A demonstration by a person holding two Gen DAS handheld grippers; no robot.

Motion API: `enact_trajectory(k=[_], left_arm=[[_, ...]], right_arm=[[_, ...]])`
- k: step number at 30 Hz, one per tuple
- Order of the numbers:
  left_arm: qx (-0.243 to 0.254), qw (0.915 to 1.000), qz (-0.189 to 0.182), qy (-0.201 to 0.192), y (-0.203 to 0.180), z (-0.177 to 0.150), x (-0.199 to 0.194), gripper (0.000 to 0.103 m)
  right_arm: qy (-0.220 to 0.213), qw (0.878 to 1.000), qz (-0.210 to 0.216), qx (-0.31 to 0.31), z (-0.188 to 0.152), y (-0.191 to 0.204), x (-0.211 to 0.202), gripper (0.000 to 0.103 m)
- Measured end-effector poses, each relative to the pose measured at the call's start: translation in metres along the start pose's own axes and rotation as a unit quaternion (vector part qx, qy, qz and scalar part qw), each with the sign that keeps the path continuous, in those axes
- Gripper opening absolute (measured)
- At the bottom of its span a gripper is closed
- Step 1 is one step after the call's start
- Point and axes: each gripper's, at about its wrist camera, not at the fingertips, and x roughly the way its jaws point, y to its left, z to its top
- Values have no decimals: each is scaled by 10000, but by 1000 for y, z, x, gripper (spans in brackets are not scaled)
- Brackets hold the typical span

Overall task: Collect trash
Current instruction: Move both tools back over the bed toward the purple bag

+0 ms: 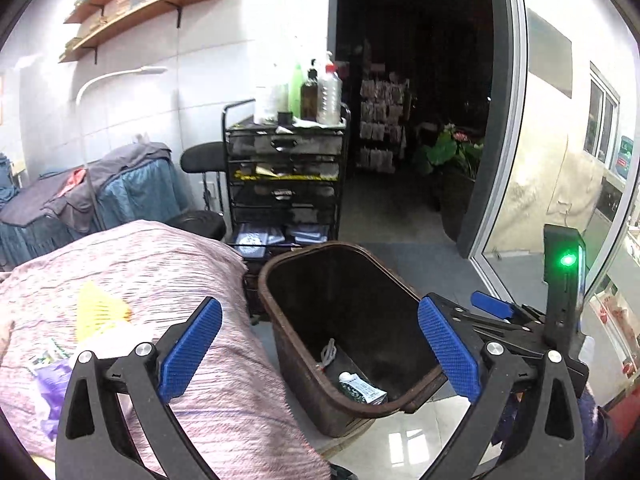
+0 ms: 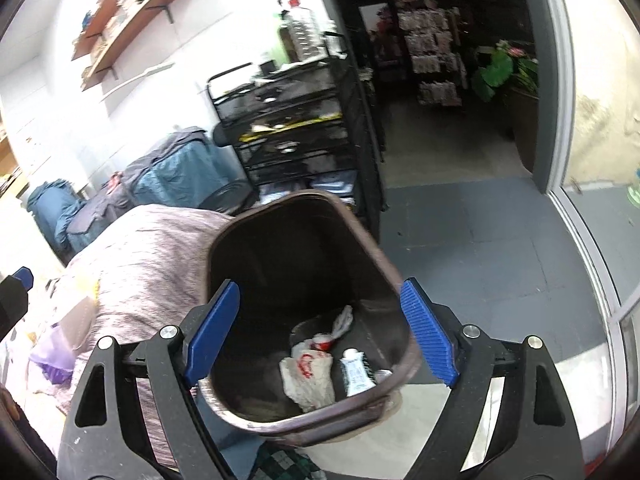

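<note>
While both grippers hang above the floor with nothing between their blue pads, the trash already collected lies in the bin below them. The left gripper has its jaws spread wide, one pad over the edge of the pink cloth, the other over the near corner of the brown bin. The right gripper is also parted and empty, its pads framing the bin's mouth from above; in the left wrist view it shows at the right edge, just beside the left one, with a green light lit on its body.

Inside the bin — seen best from the right wrist — lie a crumpled white plastic bag with red print, a white tube with a cap just right of it, and a twisted white scrap farther in. The bin stands on the pale glossy floor, touching or nearly touching the draped pink cloth at its left.

On the cloth, near the left gripper, sit a yellow piece and a purple-and-white wrapper.

Behind the bin stands a black mesh drawer cart topped with bottles; beyond it — a dark doorway, blue-covered furniture and wall shelves.
</note>
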Motion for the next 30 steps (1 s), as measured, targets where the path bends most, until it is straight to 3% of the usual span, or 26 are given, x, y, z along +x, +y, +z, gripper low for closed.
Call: enact_trajectory(k=[15, 24, 30], left_arm=[[-330, 9964, 734, -263, 56, -22, -59, 97], [-617, 9894, 1300, -180, 101, -48, -89, 97], [-1066, 9797, 1697, 0, 146, -78, -111, 97]], right_arm=[[24, 9922, 918, -846, -6, 95, -16, 83], [235, 9763, 1576, -1463, -23, 157, -21, 84], [453, 9623, 1952, -1838, -36, 197, -22, 85]])
